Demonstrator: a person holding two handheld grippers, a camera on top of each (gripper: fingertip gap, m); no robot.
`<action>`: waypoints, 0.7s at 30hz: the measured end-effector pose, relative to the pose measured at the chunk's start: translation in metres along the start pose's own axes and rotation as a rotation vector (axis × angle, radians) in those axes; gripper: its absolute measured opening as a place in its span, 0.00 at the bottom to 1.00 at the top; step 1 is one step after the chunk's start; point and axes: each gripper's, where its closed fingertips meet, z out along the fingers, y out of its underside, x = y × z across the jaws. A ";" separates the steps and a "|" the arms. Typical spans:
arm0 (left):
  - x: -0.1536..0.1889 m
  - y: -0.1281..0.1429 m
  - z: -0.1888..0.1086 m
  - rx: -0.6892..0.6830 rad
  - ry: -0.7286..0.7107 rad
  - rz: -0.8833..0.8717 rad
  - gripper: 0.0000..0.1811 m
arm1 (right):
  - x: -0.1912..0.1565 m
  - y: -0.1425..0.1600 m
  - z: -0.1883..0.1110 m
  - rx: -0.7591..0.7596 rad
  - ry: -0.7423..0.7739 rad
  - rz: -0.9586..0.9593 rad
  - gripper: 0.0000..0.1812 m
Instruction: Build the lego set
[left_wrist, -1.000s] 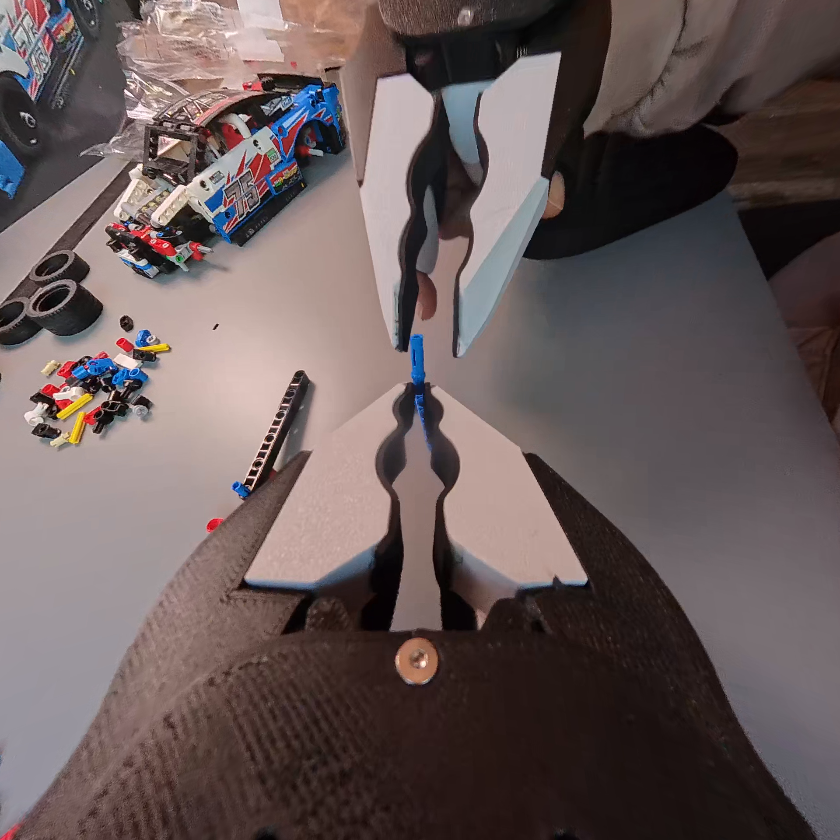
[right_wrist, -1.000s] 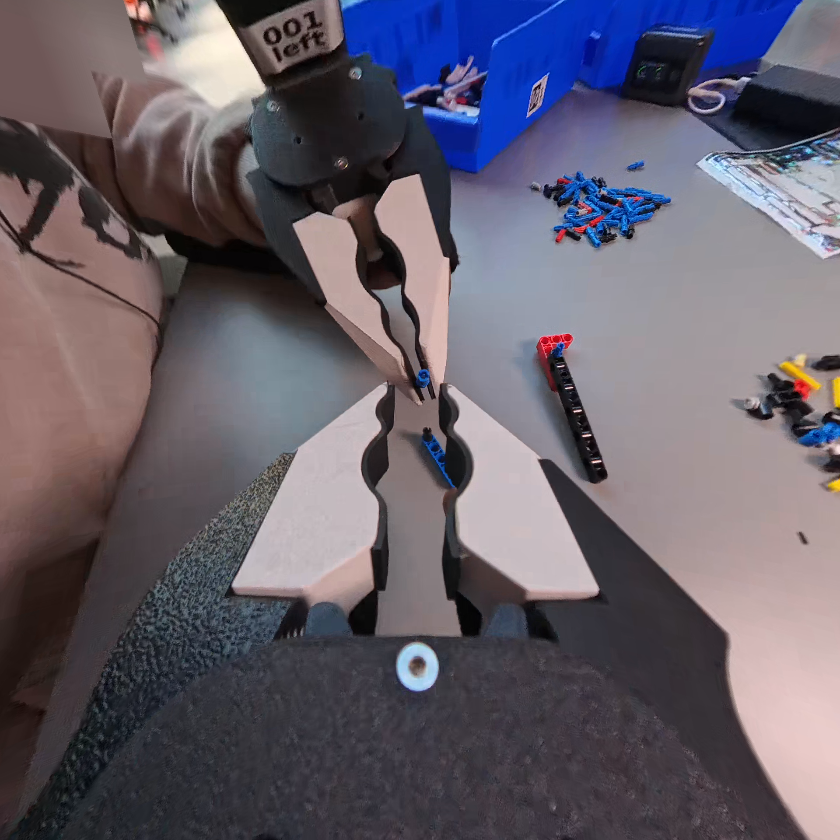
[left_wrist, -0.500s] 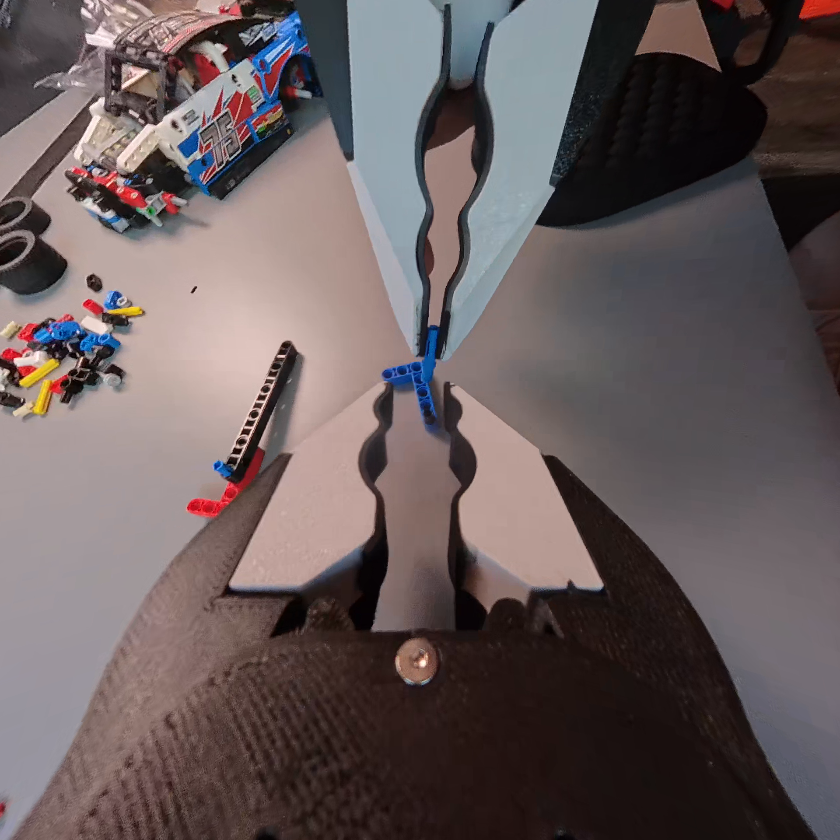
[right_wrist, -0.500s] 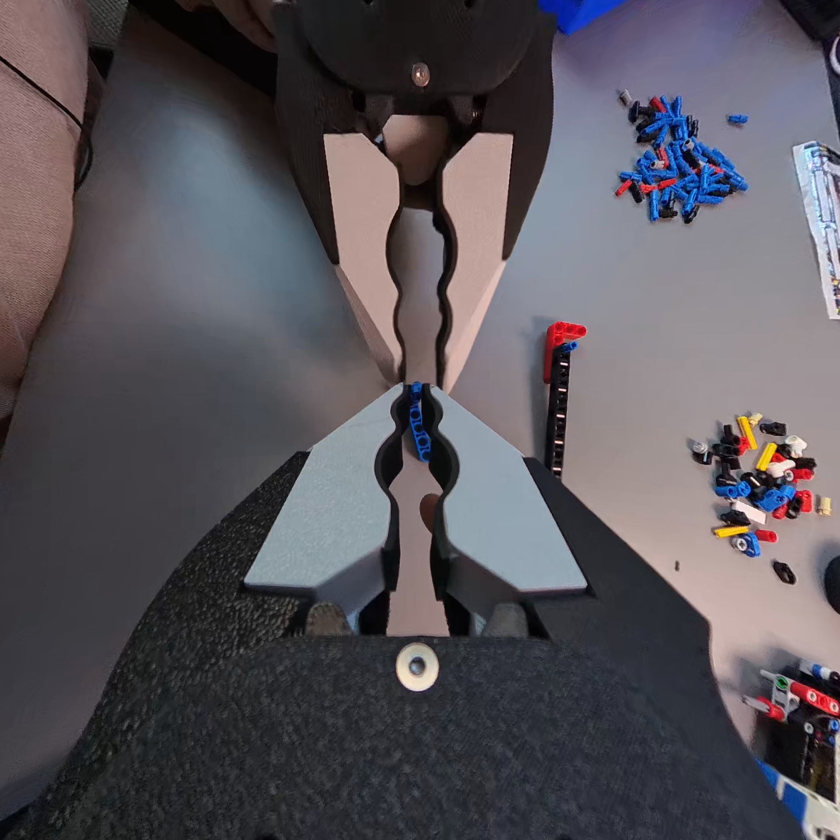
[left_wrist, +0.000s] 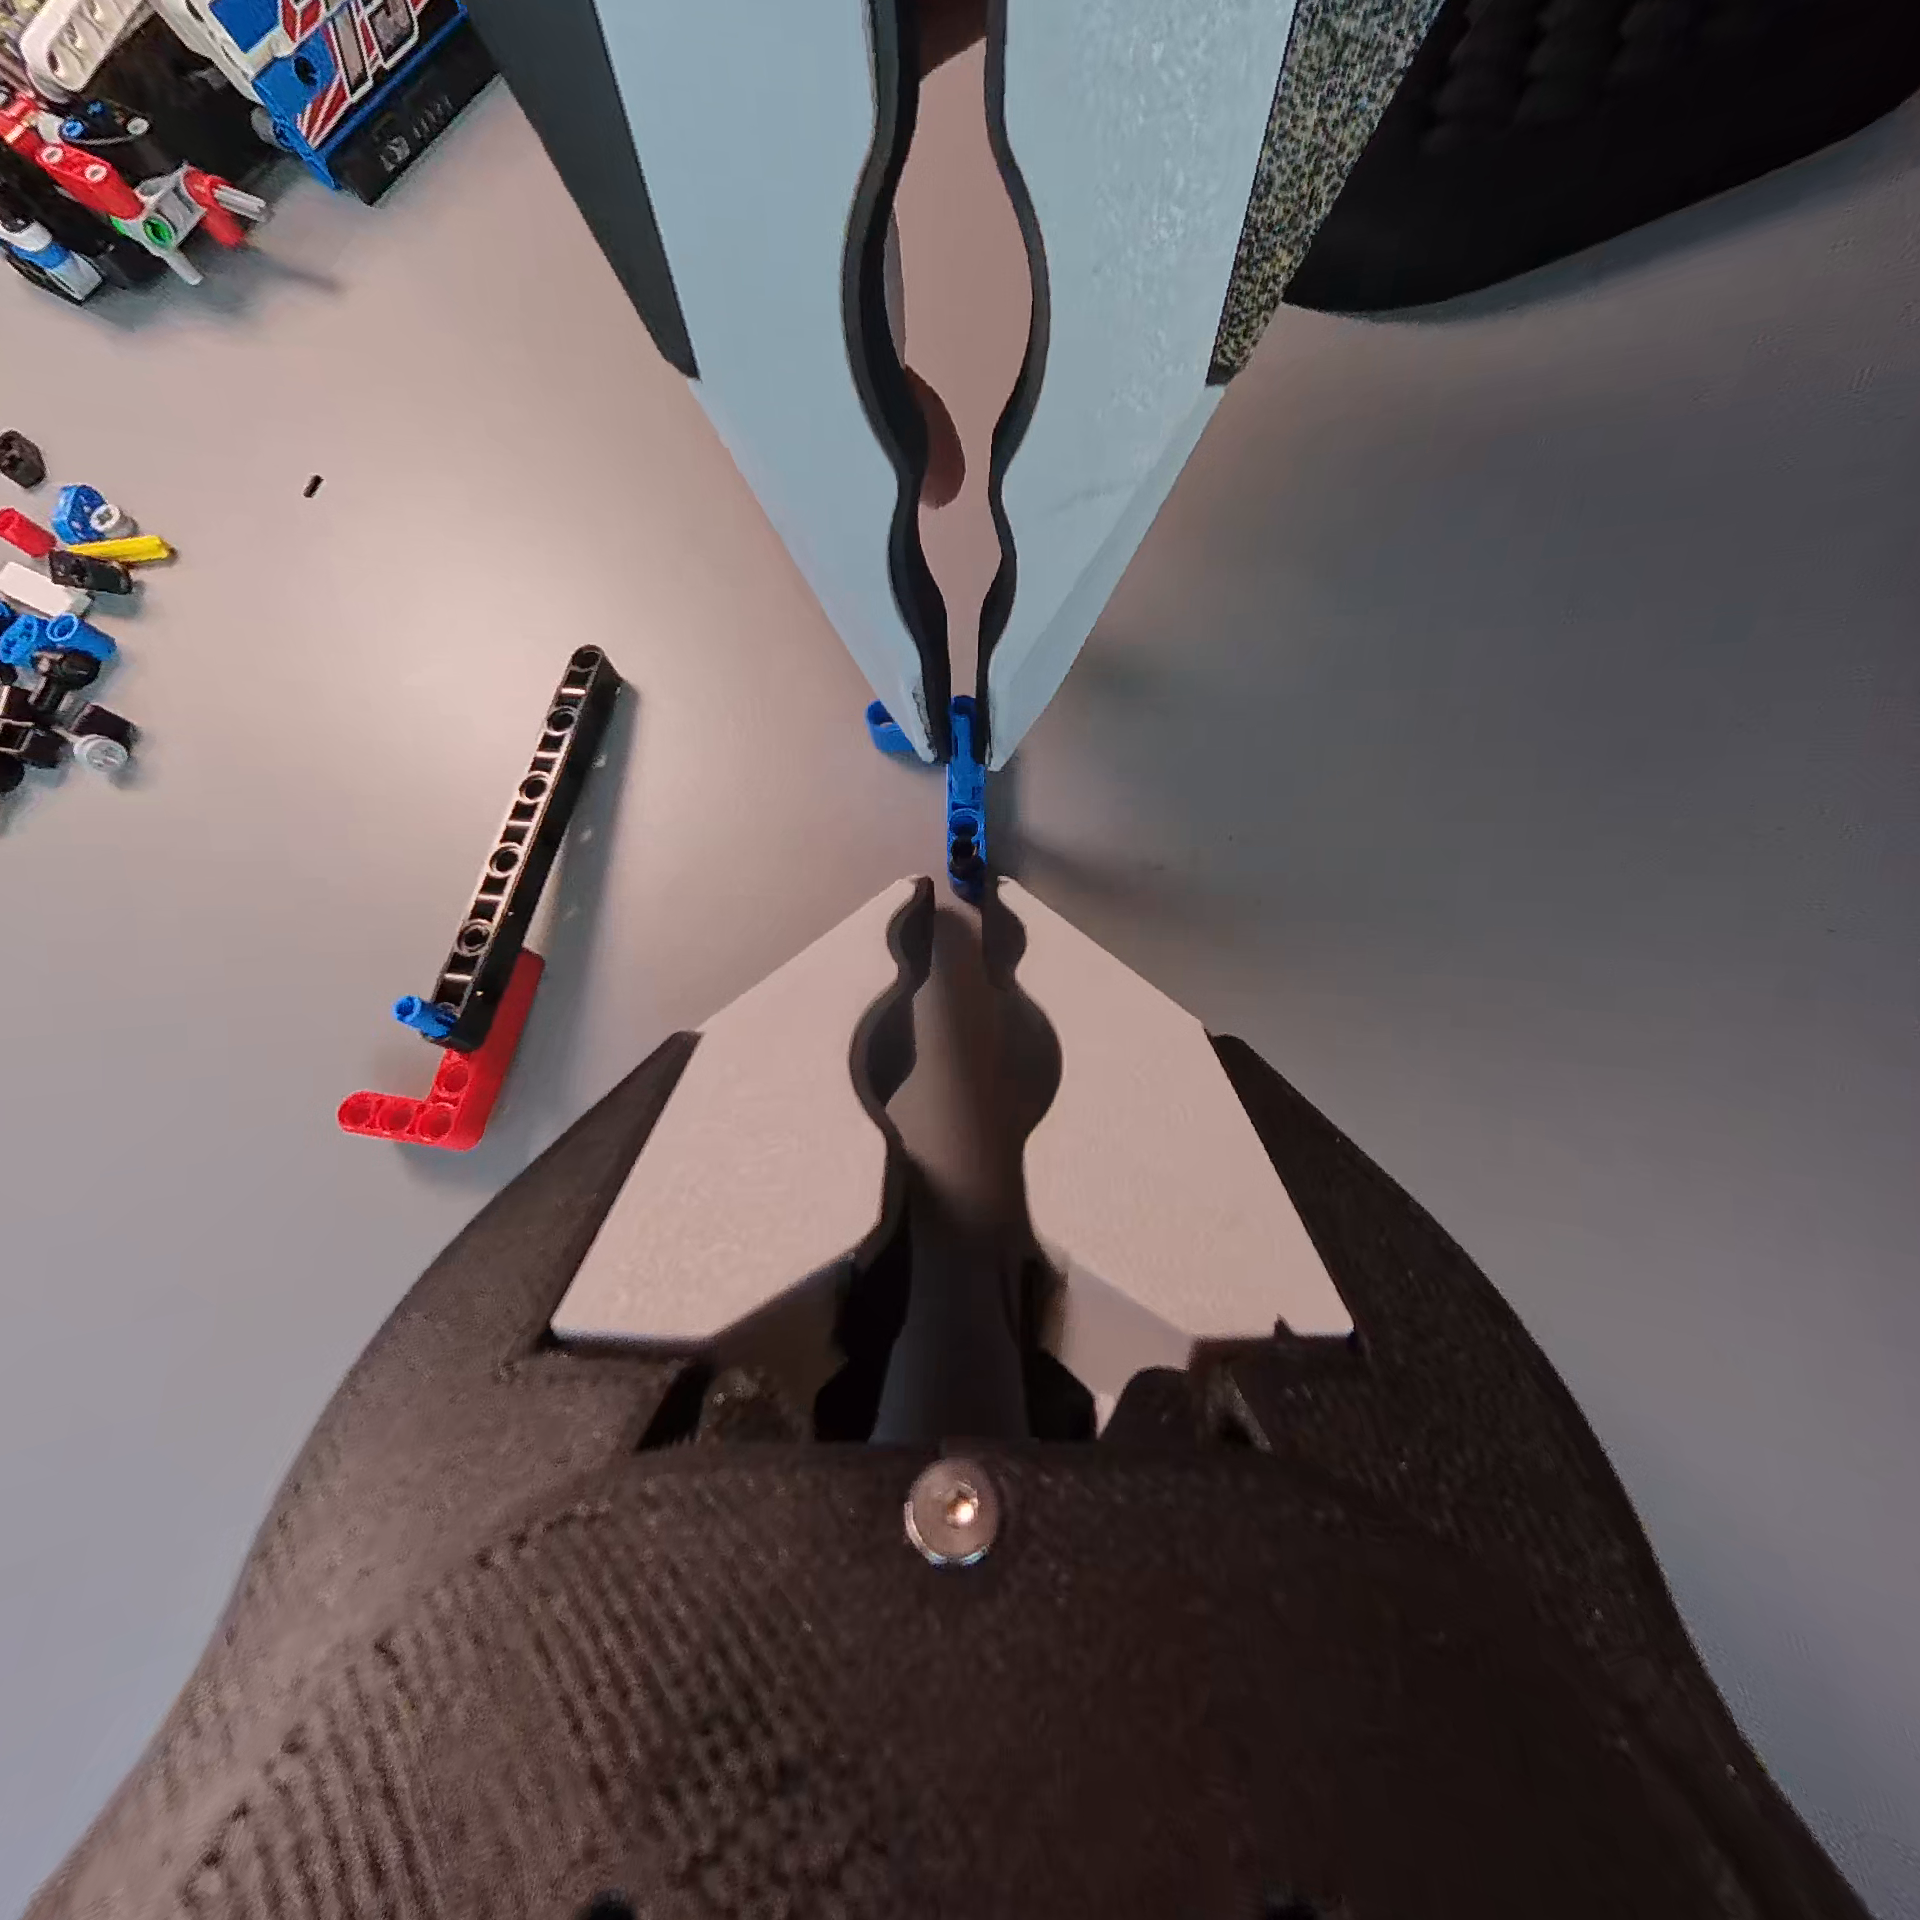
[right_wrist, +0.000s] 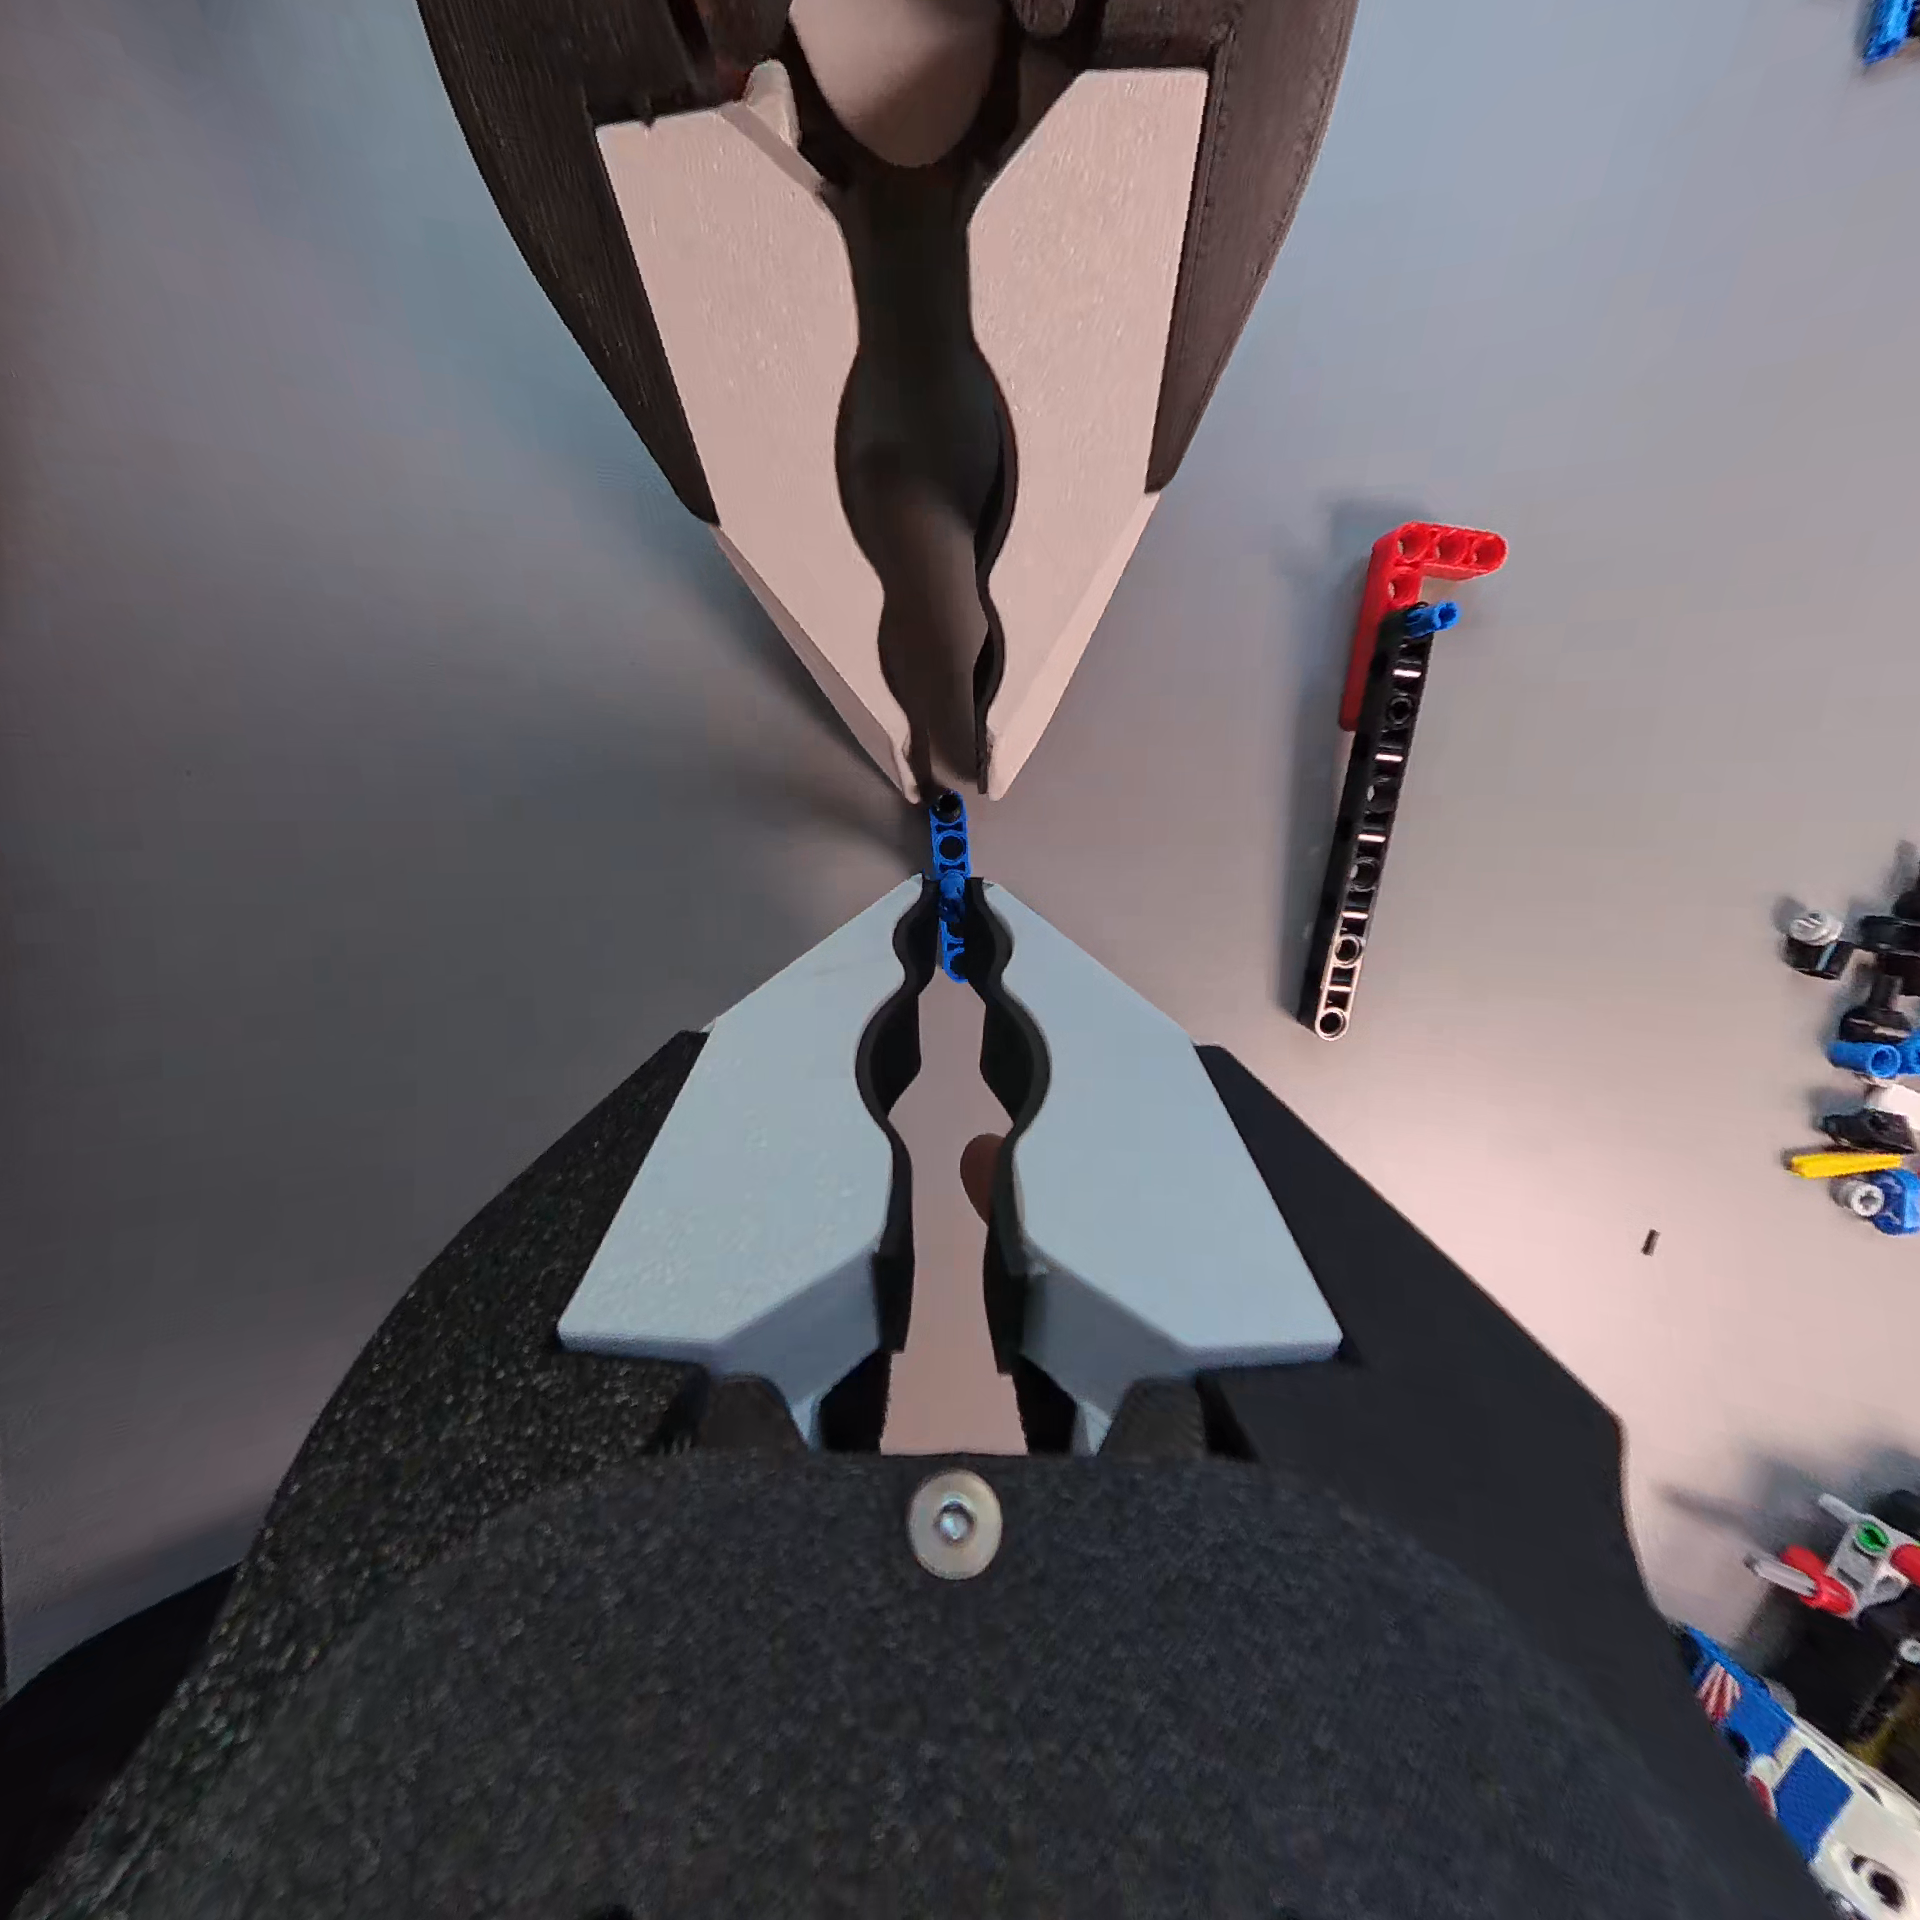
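A small blue L-shaped beam (left_wrist: 966, 821) hangs between the two grippers, just above the grey table (left_wrist: 1455, 935). My right gripper (right_wrist: 951, 883) is shut on one end of it; in the left wrist view the right gripper (left_wrist: 961, 732) comes in from the top. The beam (right_wrist: 948, 842) points at my left gripper (left_wrist: 958, 883), whose jaws stand a narrow gap apart with nothing between them. The beam's free end, with a dark pin in it, sits right at the left gripper's tips (right_wrist: 951, 784).
A long black beam (left_wrist: 530, 831) joined to a red L-piece (left_wrist: 436, 1101) lies on the table left of the grippers; it also shows in the right wrist view (right_wrist: 1366, 821). A pile of small loose parts (left_wrist: 62, 623) and the partly built blue race car (left_wrist: 343, 114) lie farther left. The tips of both grippers are at nearly the same place. Both grippers' tips are roughly 25 centimeters from the partly built blue race car (left_wrist: 343, 114).
A second ago my left gripper held a blue pin and the right was open. The right has shut on the blue beam, the left has let go and then narrowed. Both have moved lower.
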 end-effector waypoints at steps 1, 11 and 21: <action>0.000 0.000 0.000 0.000 0.001 0.003 0.03 | 0.000 0.001 0.000 -0.008 -0.003 0.000 0.01; 0.001 -0.006 0.006 0.024 0.014 0.037 0.07 | 0.000 0.004 0.000 -0.078 -0.039 0.031 0.01; 0.000 -0.007 0.008 0.024 0.023 0.068 0.03 | 0.002 0.005 0.001 -0.134 -0.022 -0.004 0.01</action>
